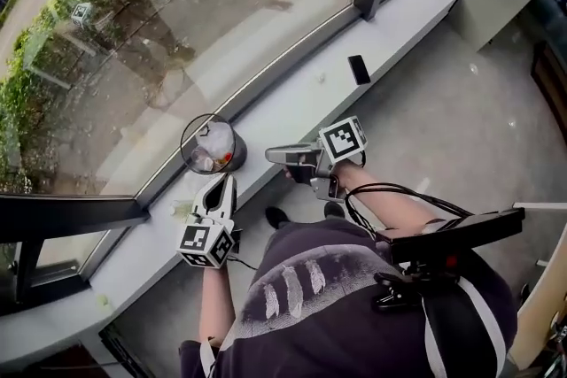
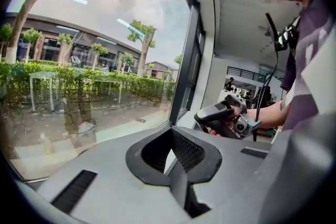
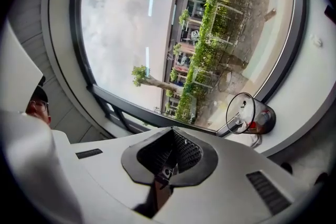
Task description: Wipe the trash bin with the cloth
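Trash bin (image 1: 234,158) stands on the window ledge (image 1: 297,102), close to both my grippers and touched by neither.

My left gripper (image 1: 221,183) is clenched with nothing in it. In the left gripper view the two ribbed pads meet along one seam and only air lies between them. Its tips point toward the glass, and the bin stands just beyond them, a little to their left. Just to the left of this gripper, a small pale patch (image 1: 182,210) lies on the ledge. It is too small for me to tell whether it is the cloth.

My right gripper (image 1: 271,156) is clenched too, jaws pressed together on nothing. It lies level over the edge of the ledge with its tips turned toward the bin, near its dark base but apart from it. From the right gripper view the bin shows as a clear-walled tub with a thin dark rim, and it holds pale crumpled scraps and a bit of red.

Farther along the ledge, well beyond my right gripper, a flat black slab (image 1: 358,69) rests alone. Past the ledge is the big window pane (image 1: 195,4), with paving, a hedge and trees outside. Below my hands I see grey floor (image 1: 443,128), and a black cable (image 1: 399,190) loops back from my right wrist.
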`<state>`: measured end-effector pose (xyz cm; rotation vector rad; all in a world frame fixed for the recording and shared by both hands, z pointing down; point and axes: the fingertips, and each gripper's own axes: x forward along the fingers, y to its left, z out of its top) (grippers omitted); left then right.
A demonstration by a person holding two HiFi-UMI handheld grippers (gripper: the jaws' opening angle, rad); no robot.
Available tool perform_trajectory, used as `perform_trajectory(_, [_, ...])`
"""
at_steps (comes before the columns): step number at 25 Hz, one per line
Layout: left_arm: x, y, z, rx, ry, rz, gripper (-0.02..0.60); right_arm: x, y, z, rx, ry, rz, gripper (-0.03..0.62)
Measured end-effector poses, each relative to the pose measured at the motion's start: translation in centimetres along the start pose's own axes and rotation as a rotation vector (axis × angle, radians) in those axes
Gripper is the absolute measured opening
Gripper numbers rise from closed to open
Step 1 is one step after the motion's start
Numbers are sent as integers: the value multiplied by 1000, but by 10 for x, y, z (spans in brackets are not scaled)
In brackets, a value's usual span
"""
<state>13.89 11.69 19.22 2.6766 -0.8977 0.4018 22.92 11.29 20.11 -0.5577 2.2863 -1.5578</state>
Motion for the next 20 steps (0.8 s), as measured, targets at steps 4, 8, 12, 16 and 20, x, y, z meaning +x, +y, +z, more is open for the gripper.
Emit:
perform_trajectory(4, [14,-61,-9,-8,2,-24,-5,-38,3,-12,55,0,34,2])
perform_trajectory(8, [8,-100,-10,-2,-24,7,-5,-61,13,-23,22,10,85,2])
perform_trajectory(12, [0,-108,-2,14,-31,57,-5,-63,38,-24,-23,30,200,2])
perform_trajectory(16, [-4,-101,4,-30,-57,60,-5,-49,57,-19,-47,48,285,2])
perform_trajectory(20, [-12,-88,2,-47,-74,83,-5,-30,67,-17,-39,48,322,1])
